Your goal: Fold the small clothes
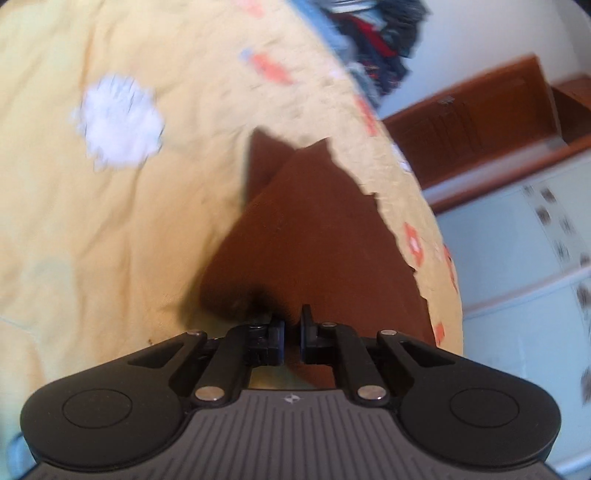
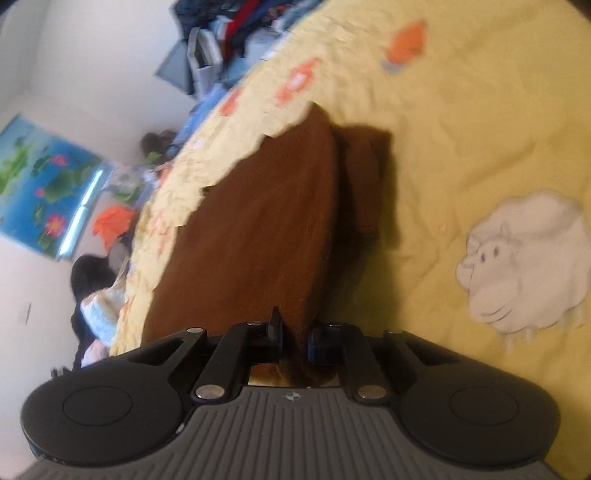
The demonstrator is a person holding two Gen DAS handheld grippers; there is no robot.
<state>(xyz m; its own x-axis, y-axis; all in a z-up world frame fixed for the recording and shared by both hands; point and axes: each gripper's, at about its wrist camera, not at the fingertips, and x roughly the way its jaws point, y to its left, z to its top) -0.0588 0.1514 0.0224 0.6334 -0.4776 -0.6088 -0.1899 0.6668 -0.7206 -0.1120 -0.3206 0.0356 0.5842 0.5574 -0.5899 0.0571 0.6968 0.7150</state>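
Note:
A small brown garment [image 1: 317, 236] hangs above a yellow bedspread [image 1: 110, 221], lifted by both grippers. My left gripper [image 1: 293, 334] is shut on one edge of the brown cloth, which stretches away from its fingers. In the right wrist view the same brown garment [image 2: 258, 229] spreads out ahead, with a folded part lying on the bedspread [image 2: 461, 129]. My right gripper [image 2: 295, 338] is shut on the garment's near edge, cloth bunched between its fingers. Both views are blurred.
The bedspread carries a white sheep picture [image 2: 528, 262] and orange prints [image 2: 406, 40]. A pile of clothes [image 2: 229, 33] lies at the far end of the bed. A wooden cabinet [image 1: 491, 122] stands by the wall. A person [image 2: 99, 299] sits beside the bed.

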